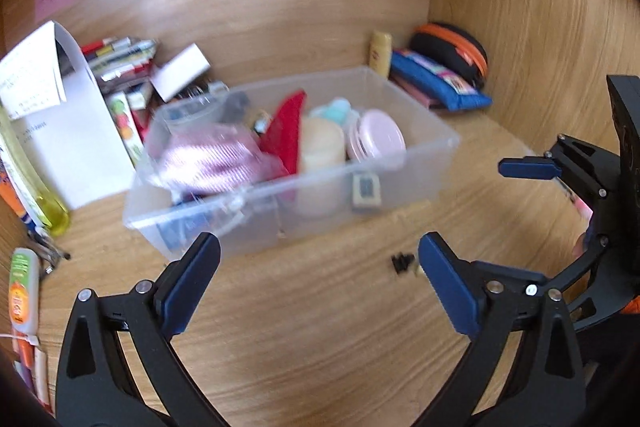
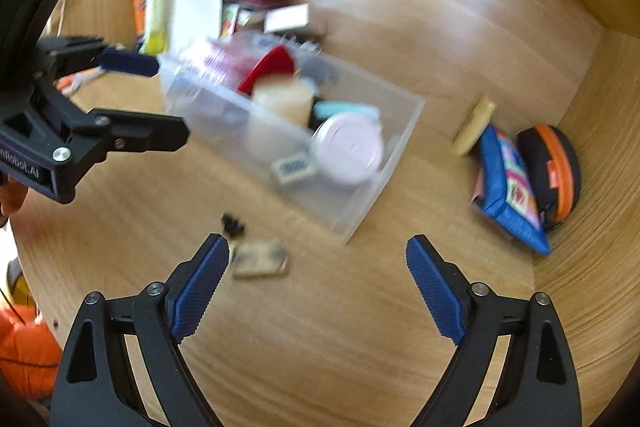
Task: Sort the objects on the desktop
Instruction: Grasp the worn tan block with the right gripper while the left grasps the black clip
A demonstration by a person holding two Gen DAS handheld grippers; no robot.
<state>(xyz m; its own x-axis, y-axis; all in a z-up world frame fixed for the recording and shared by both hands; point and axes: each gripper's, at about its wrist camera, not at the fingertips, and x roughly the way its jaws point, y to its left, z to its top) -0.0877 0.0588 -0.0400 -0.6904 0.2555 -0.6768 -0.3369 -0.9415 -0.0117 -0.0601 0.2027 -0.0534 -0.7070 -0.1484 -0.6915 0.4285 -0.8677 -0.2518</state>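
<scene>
Wooden desk nook, clear bin (image 1: 404, 187) central — both grippers, left (image 1: 320, 267) and right (image 2: 318, 267), spread, empty. Approach the eraser (image 2: 260, 259) slowly, squarely.

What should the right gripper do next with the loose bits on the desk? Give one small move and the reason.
Probably ease the right gripper left and down over the small tan block. Its fingers stand open and empty, the block lies loose on the desk just outside the clear bin, beside the left finger.
</scene>
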